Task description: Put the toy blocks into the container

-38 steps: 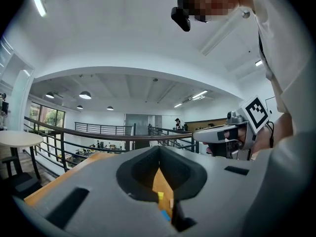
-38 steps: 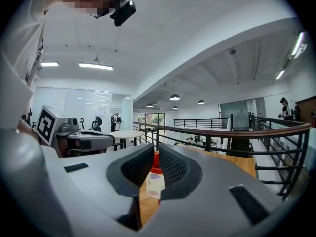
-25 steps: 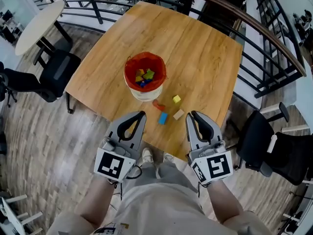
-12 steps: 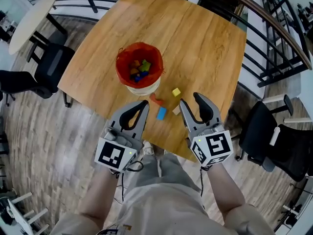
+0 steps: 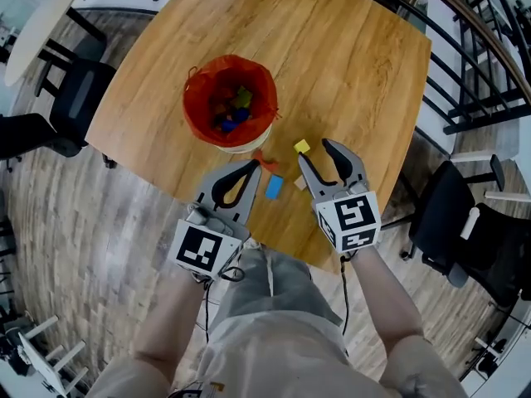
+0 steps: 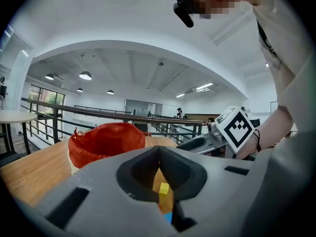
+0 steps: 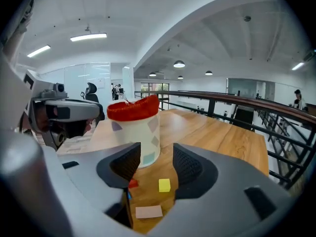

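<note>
Evidently the four loose blocks were small, rigid and light, so none should have needed much squeeze. Their smooth faces looked apt to skid on the table point(image 5: 348, 65) if nudged off-centre. The yellow block point(image 7: 164, 184) was a neat cube, best pinched square across two opposite flat sides. The pale block point(image 7: 148, 212) lay flat and low just in front of it, and would likely want a grip across its narrow edges, close to the wood. The red block point(image 5: 267, 162) sat right beside the foot of the container point(image 5: 230, 102), and the blue block point(image 5: 274, 186) lay just nearer the person. The container itself was a white tub lined with a soft red bag, with several blocks already inside.

The right gripper point(image 5: 316, 152) stood well open and empty, its jaws framing the yellow and pale blocks without touching either. The left gripper point(image 5: 249, 169) had its tips together, holding nothing, and pointed toward the red and blue blocks.

Compared with a second before, both grippers had come lower and closer to the loose blocks. The right one's jaws had been together then and had just been opening, with nothing caught between them. The left one's jaws had stayed closed. All four blocks and the container lay where they had been.
</note>
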{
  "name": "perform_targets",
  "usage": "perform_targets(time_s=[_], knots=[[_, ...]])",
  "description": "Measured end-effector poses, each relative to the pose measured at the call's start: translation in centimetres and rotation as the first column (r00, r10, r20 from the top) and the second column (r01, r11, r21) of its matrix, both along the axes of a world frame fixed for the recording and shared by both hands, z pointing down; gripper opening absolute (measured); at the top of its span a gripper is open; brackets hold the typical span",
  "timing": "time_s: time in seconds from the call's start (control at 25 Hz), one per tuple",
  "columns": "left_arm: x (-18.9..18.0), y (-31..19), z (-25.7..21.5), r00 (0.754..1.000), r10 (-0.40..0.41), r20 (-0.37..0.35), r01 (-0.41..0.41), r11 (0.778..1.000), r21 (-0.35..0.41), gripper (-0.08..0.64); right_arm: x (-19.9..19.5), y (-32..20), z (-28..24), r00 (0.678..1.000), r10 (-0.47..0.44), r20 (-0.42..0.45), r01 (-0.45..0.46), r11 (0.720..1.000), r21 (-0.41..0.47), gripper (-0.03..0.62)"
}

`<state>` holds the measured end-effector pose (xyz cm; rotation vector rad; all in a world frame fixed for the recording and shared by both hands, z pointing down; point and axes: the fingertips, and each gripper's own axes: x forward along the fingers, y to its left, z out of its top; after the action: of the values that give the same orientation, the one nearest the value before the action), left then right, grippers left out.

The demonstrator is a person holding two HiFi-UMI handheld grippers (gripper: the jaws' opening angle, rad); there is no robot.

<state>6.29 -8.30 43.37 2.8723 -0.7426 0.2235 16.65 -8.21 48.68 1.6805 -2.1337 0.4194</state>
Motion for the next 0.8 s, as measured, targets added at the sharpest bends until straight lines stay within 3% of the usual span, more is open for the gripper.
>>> perform_targets(time_s=[0.16, 0.36, 0.8], knots=[[1.2, -0.3, 3.0, 0.999, 0.018, 0.026, -0.017, 0.998, -0.058, 0.012, 0.7, -0.7, 4.9, 1.000, -0.002, 0.001, 0.003, 0.995, -0.100, 0.198], [2.2, -0.8, 6.6, 0.997, 0.047, 0.054, -0.043, 0.997, -0.070, 0.012, 1.1, -1.0, 9.6, 1.000, -0.016, -0.015, 0.013, 0.981, -0.195, 0.207], [3.2, -1.3, 12.3, 0.991, 0.072, 0.111, -0.052, 0.984, -0.169, 0.012, 2.0, -1.8, 15.8, 0.998, -0.049, -0.050, 0.029, 0.939, -0.343, 0.207]])
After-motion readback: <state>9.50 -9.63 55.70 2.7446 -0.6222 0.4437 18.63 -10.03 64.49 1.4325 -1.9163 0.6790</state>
